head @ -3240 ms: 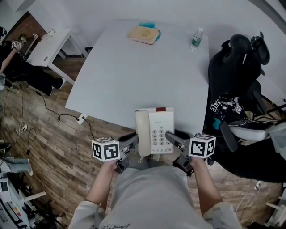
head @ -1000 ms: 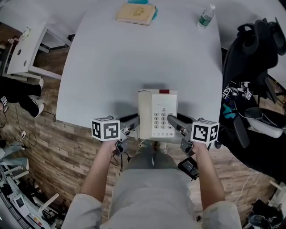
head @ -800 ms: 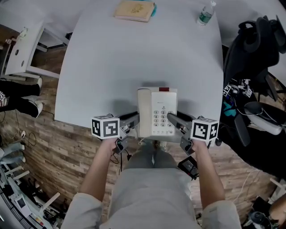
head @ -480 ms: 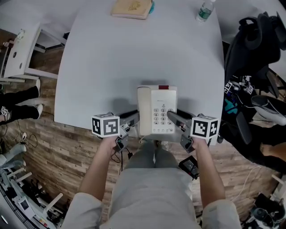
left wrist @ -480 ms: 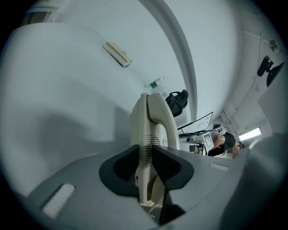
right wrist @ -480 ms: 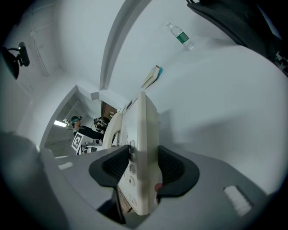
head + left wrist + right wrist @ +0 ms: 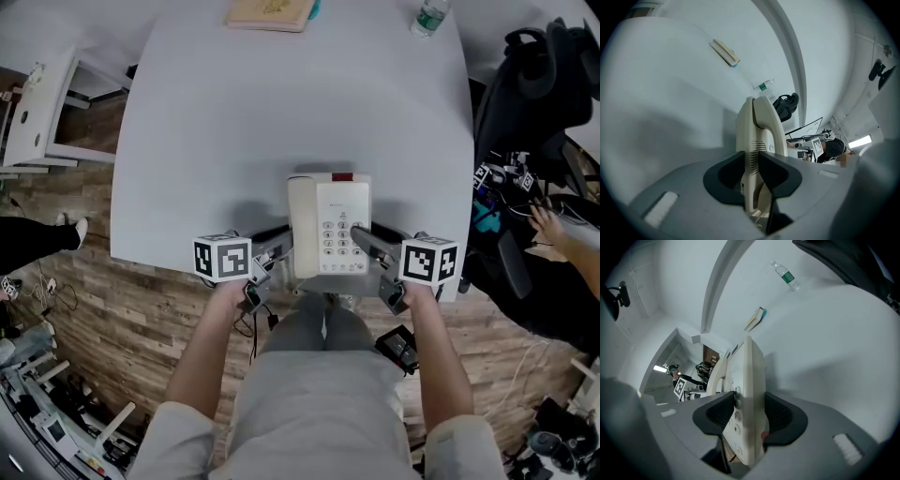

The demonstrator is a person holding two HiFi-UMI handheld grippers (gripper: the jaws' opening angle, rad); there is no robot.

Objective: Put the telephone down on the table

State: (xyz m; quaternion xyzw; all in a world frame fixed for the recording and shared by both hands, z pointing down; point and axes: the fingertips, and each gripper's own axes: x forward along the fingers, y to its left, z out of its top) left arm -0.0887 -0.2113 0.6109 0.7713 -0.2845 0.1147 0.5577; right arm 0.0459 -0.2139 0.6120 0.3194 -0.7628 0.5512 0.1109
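Tan book (image 7: 270, 12), teal item beneath, far left. Water bottle (image 7: 430, 17), green label, far right, well apart from book. Black chair (image 7: 530, 75), right. White side table (image 7: 37, 108), left. Wood-plank floor (image 7: 131, 309).

White table (image 7: 234, 122) (book (image 7: 270, 11), bottle (image 7: 429, 17))

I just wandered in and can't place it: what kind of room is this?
Probably an office or lab workspace. There is a large white table with a desk telephone at its near edge, a black office chair beside it, and a second white desk on the wood-plank floor.
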